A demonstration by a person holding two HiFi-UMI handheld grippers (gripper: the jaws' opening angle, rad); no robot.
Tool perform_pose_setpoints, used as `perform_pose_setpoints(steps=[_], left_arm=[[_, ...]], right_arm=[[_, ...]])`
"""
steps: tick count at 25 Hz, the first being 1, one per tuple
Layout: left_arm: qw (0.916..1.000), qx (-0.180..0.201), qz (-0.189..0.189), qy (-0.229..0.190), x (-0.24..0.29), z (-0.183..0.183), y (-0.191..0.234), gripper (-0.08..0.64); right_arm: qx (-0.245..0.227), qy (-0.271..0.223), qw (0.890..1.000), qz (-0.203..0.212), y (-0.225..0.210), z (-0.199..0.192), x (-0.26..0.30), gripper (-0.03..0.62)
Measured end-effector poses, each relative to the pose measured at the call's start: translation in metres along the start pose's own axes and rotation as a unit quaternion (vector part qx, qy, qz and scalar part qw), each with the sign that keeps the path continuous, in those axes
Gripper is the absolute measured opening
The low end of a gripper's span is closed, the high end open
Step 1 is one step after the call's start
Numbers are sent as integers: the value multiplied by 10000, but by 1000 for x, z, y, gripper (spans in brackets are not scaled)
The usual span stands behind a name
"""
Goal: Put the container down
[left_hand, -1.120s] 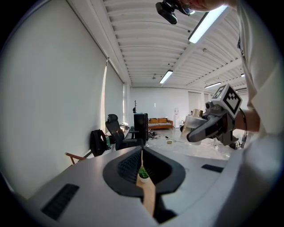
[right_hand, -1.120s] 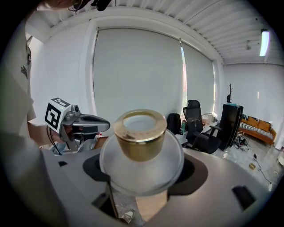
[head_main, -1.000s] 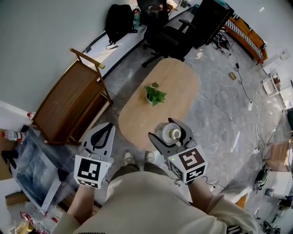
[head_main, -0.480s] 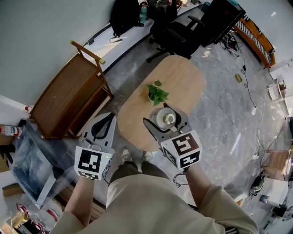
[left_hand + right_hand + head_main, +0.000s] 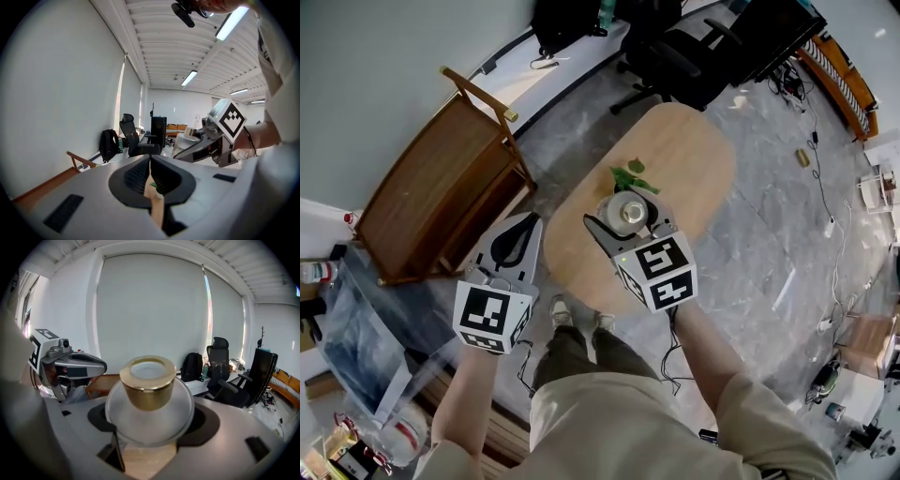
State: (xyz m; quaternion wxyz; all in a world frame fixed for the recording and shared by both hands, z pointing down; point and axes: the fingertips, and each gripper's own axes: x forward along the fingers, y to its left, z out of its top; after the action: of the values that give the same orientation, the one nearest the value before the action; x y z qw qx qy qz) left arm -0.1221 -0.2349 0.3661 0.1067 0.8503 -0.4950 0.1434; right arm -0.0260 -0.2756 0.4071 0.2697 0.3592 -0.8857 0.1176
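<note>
A round frosted glass container [image 5: 149, 411] with a gold lid [image 5: 148, 380] sits upright between the jaws of my right gripper [image 5: 150, 427], which is shut on it. In the head view the container [image 5: 627, 212] hangs over the oval wooden table [image 5: 694, 169], just in front of a small green potted plant [image 5: 628, 177]; the right gripper [image 5: 630, 225] covers part of that plant. My left gripper [image 5: 517, 246] is held off the table's left side, over the floor, its jaws shut with nothing between them. From the left gripper view, the left gripper [image 5: 151, 180] points toward the table.
A wooden rack [image 5: 441, 187] stands left of the table. Black office chairs [image 5: 684, 47] and a backpack [image 5: 567, 19] sit beyond the table's far end. Cables and small items [image 5: 811, 155] lie on the grey floor at the right. My feet [image 5: 581, 319] stand at the table's near edge.
My right gripper has carried the container forward and left, from beyond the table's near edge to above the tabletop by the plant. The left gripper has barely moved.
</note>
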Motion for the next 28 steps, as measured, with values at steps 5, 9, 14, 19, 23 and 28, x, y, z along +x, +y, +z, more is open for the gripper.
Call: perform_pose_setpoints(steps=[5,9,14,19,23,28], left_arm=[[9990,280,14,350,31,-41,16,9],[9967,548,116,591,56,-78,30,9],[9974,83,-17,711,88,-131,38,9],[9953,-288,44,918,117,-191,53,9],[9926,-416,80,1135,131,-239,64,9],[9901,-565,133,1276,152,-292,70,9]], right_arm=[[163,115,9998,92,-4,-21,53,328],[256,244,9994,48,-9,-48,99,328],[311,574,9979,-37,-20,-100,152,328],[477,838,9953,-1,-23,-153,197,328],[595,995,9932,86,-13,-195,232,328],[722,1168,9904,133,-10,-249,269,328]])
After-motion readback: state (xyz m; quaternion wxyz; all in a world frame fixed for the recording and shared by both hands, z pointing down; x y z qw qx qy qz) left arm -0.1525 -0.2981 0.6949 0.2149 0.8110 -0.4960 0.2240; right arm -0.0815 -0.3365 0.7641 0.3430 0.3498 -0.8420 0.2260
